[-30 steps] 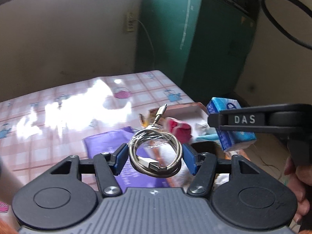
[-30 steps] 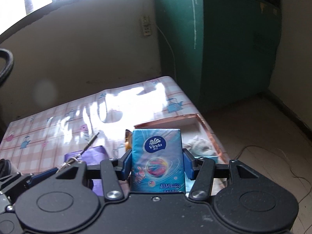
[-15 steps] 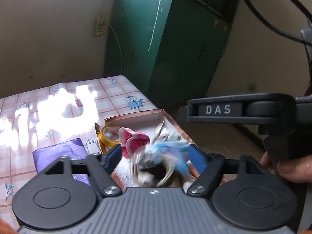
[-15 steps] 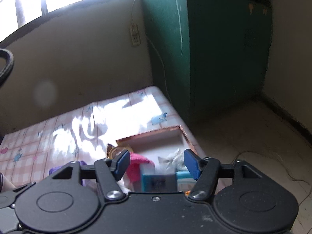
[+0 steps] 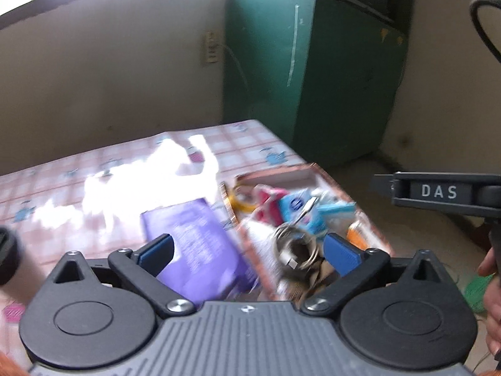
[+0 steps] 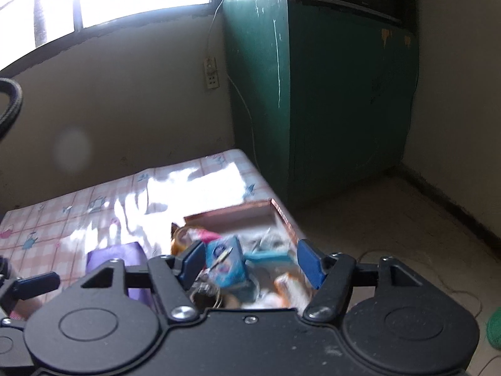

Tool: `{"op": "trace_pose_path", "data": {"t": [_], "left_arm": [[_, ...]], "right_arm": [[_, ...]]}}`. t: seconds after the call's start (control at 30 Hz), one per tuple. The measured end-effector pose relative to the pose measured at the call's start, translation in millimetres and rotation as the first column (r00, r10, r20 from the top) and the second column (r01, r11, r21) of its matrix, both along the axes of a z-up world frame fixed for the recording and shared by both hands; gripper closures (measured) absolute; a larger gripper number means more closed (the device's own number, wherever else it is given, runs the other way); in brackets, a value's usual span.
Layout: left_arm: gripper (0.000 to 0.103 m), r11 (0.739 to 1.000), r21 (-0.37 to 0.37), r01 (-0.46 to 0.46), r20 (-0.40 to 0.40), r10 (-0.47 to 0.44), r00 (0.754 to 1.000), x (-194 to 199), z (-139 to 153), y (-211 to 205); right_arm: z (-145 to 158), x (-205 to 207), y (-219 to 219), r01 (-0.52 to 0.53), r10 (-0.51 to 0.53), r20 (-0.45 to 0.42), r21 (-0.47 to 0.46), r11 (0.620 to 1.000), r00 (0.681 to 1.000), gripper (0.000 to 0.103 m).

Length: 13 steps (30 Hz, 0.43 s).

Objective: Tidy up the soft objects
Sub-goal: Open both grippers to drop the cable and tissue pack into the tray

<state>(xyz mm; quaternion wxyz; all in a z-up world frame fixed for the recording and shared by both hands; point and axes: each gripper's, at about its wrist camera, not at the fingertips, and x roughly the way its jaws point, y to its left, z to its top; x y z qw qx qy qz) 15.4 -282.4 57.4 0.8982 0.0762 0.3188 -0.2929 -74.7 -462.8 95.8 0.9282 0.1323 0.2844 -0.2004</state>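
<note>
Hovering above the table edge, the left gripper [image 5: 247, 250] is standing with its blue pads spread wide and nothing between them. The right gripper [image 6: 249, 261] is likewise spread and empty, hanging over the cardboard box [image 6: 283, 216] that is sitting at the corner of the checked tablecloth [image 5: 94, 169].

Inside the box, a blue tissue pack [image 6: 225, 261] is lying on top of the pile, with a coiled cable [image 5: 296, 246] resting just beside it and one cable end crossing the pack. A pink cloth [image 5: 267, 202] and a roll of yellow tape [image 5: 241, 202] are sitting toward the far left corner. A purple packet [image 5: 200, 244] is lying flat on the table outside the box, touching its left wall.

That packet is looking like the next candidate. It is probably light, thin and floppy, with a slick plastic skin, so a pinch on the flat face would likely be slipping. Taking it across a short edge, where the film is bunching, should be giving the firmest hold. Motion blur is hiding the finer detail.
</note>
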Motion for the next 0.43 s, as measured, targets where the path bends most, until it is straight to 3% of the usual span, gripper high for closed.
{"op": "trace_pose_path", "data": {"t": [0.1, 0.43], "left_arm": [[0.0, 0.998, 0.03, -0.049, -0.011, 0.049, 0.999, -11, -4, 15], [0.0, 0.994, 0.075, -0.081, -0.055, 0.085, 0.995, -20, -17, 36]], "right_arm": [[-9, -11, 15, -0.023, 0.023, -0.012, 0.025, 0.999, 1.0, 0.026], [-30, -21, 48, -0.02, 0.024, -0.067, 0.055, 0.998, 0.997, 0.025]]}}
